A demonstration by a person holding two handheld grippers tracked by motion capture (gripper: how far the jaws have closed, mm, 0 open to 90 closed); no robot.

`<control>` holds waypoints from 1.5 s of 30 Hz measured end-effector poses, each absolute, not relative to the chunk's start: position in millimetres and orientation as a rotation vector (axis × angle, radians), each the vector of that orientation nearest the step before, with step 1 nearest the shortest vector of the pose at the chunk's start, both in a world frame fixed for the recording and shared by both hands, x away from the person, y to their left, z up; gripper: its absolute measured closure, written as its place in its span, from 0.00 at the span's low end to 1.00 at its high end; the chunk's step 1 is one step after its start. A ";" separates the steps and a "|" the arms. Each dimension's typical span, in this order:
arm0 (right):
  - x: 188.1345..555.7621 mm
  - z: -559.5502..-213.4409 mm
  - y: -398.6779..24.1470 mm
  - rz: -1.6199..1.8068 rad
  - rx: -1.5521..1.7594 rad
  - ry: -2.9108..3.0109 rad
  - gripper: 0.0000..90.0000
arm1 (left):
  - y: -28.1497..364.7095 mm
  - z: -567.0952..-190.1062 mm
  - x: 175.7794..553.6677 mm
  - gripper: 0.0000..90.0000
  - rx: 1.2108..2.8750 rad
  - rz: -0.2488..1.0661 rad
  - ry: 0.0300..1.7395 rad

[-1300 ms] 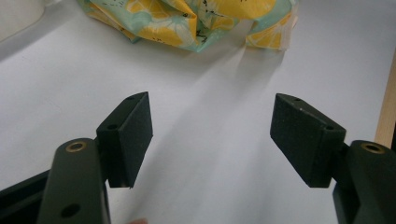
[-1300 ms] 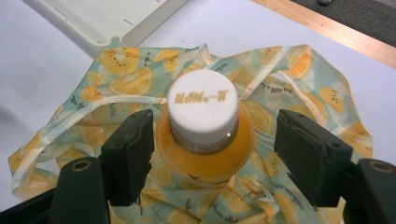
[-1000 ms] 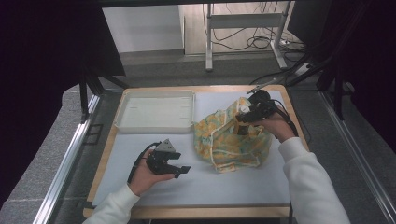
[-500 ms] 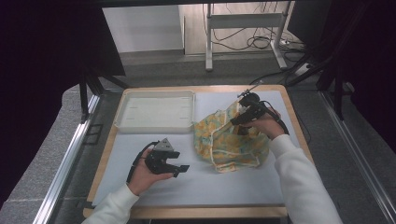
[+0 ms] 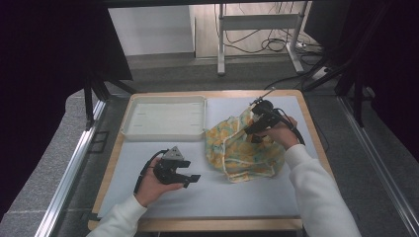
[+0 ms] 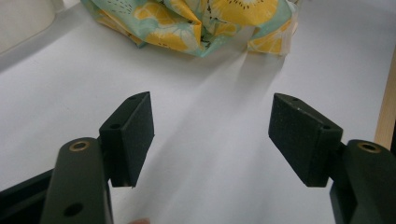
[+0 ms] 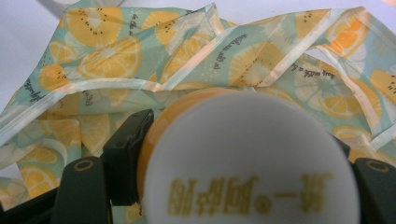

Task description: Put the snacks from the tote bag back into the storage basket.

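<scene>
Bench: we see a wooden-edged bench [image 5: 310,129] with a white top.
Floor: grey carpet [image 5: 44,163], cables [image 5: 269,43] trailing beyond.
Furniture: a metal frame [image 5: 257,22] behind.
Surround: dark curtains [image 5: 49,44] at both sides.

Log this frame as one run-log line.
right gripper: shut on orange bottle with white cap, over citrus-print fabric bag | left gripper: open, empty, on white mat | white plastic tray: untouched
</scene>
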State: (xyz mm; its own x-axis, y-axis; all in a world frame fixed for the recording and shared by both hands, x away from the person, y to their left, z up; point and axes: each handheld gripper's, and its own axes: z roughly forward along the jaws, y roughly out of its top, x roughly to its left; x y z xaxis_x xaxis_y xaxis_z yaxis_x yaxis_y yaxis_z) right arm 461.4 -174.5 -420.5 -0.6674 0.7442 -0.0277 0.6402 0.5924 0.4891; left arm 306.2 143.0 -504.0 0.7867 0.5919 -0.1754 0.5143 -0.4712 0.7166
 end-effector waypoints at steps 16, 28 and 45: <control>451.1 -383.2 -175.7 0.759 1.070 2.560 0.34 | 142.6 -505.3 307.0 0.35 2.181 0.118 0.806; 446.0 -368.8 -168.3 0.814 1.023 2.555 0.34 | 139.7 -509.2 307.7 0.34 2.194 0.108 0.812; 444.8 -368.8 -162.8 0.816 1.007 2.561 0.34 | 136.6 -515.0 308.8 0.34 2.229 0.089 0.806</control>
